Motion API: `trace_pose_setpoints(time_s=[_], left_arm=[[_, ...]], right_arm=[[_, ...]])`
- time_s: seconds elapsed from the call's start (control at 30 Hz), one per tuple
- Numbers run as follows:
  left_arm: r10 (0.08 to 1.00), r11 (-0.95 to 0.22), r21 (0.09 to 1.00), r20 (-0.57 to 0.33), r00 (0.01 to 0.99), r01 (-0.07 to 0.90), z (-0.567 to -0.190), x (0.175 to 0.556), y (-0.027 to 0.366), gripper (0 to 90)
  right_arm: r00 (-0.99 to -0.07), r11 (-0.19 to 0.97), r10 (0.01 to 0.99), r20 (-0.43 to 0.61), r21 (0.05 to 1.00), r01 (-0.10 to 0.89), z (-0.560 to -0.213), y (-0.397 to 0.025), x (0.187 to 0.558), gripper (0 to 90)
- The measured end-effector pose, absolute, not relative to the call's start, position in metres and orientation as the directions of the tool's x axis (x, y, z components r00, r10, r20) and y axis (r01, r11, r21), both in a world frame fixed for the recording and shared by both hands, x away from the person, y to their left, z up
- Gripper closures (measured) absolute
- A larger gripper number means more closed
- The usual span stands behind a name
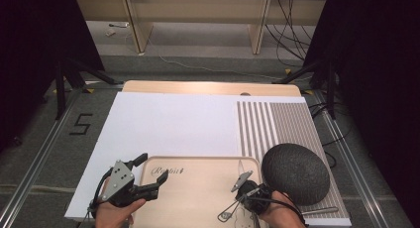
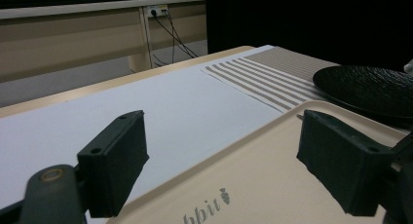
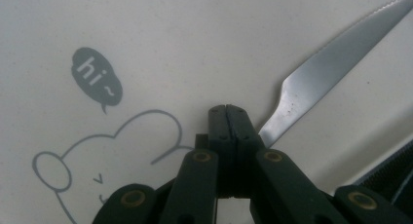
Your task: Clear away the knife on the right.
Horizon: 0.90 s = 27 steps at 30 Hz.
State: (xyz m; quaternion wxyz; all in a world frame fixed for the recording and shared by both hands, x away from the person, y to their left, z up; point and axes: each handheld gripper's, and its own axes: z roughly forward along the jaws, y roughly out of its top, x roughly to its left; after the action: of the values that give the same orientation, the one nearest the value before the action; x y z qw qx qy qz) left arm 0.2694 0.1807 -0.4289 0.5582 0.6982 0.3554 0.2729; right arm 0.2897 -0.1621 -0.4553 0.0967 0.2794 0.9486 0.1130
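Beige tray (image 1: 198,188) lies at the near table edge, and I have my left gripper (image 2: 221,156) wide open over its left rim, holding nothing. My right gripper (image 3: 228,112) has its jaws pressed together just beside the knife (image 3: 331,63), which lies on the tray; I can't tell whether it is pinched.
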Motion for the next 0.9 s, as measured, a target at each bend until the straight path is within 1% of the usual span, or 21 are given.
trace_pose_setpoints(time_s=[0.37,0.9], left_arm=[[0.8,-0.129,0.973,-0.011,0.6,0.19,-0.429,0.269,0.181,18.2],[0.798,-0.137,0.972,-0.006,0.602,0.191,-0.429,0.269,0.18,18.5]], right_arm=[[-0.811,0.805,0.575,-0.108,0.253,0.537,-0.454,-0.173,0.292,90.0],[-0.805,0.802,0.581,-0.119,0.249,0.542,-0.454,-0.18,0.292,90.0]])
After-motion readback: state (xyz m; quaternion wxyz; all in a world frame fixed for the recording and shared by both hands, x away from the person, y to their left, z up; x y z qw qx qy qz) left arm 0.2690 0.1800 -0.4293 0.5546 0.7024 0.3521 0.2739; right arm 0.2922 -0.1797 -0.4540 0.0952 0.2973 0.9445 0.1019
